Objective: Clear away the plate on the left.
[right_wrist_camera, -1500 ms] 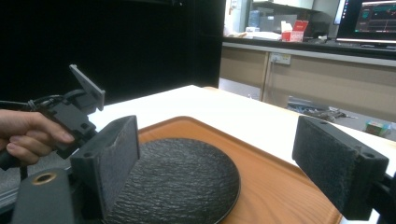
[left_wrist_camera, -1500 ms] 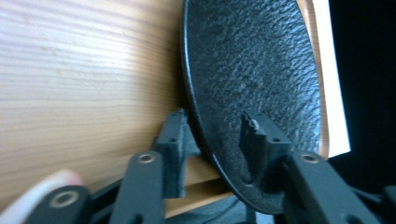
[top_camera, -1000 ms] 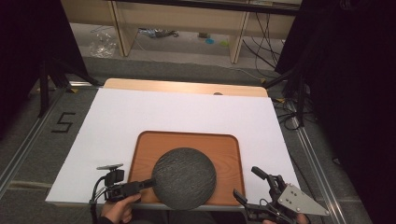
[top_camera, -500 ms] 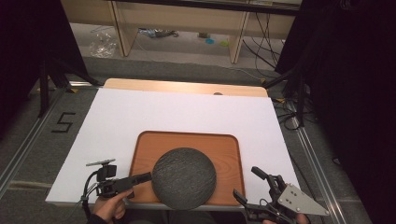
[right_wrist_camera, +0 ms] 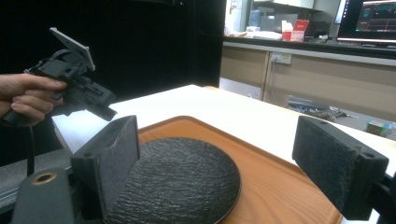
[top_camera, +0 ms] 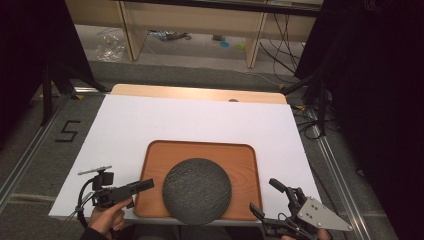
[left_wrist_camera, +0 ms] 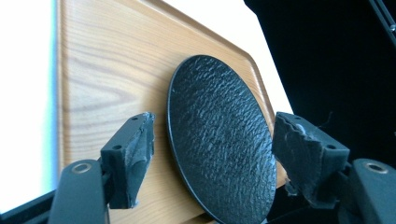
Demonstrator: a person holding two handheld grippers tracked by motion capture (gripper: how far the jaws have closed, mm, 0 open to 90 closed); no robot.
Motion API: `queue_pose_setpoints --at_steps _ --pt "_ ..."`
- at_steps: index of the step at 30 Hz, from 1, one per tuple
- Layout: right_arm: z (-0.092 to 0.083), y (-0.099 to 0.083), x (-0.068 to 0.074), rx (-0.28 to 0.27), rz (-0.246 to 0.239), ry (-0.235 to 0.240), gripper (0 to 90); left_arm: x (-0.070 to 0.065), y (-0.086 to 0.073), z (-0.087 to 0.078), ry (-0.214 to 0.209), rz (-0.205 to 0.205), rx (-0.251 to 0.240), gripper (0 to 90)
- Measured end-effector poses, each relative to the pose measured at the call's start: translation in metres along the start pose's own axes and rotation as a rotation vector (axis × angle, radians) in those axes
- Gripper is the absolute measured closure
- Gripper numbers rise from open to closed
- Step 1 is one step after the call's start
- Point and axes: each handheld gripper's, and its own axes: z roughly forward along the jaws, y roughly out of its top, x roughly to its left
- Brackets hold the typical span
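Plate [top_camera: 196,190] overhangs tray [top_camera: 200,150] near edge | left gripper [top_camera: 145,185] beside, spread | right gripper [top_camera: 265,197] spread, apart

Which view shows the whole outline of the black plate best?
The high view: the black plate appears as a full circle on the wooden tray. The left gripper view shows it steeply foreshortened; the right gripper view hides its near edge.
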Motion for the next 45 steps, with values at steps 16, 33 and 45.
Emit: queue_pose_setpoints --at_steps 16,33,45 --pt "0.0 0.0 0.0 -0.001 -0.002 -0.001 15.8 -0.008 0.008 -0.019 0.059 0.185 -0.098 26.6" --pt "0.0 0.0 0.001 -0.004 0.001 -0.003 15.7 -0.025 0.005 -0.042 0.163 0.433 -0.279 24.8" --pt "0.001 -0.001 0.0 -0.011 0.003 0.01 15.7 -0.041 -0.009 -0.052 0.183 0.596 -0.352 23.0"
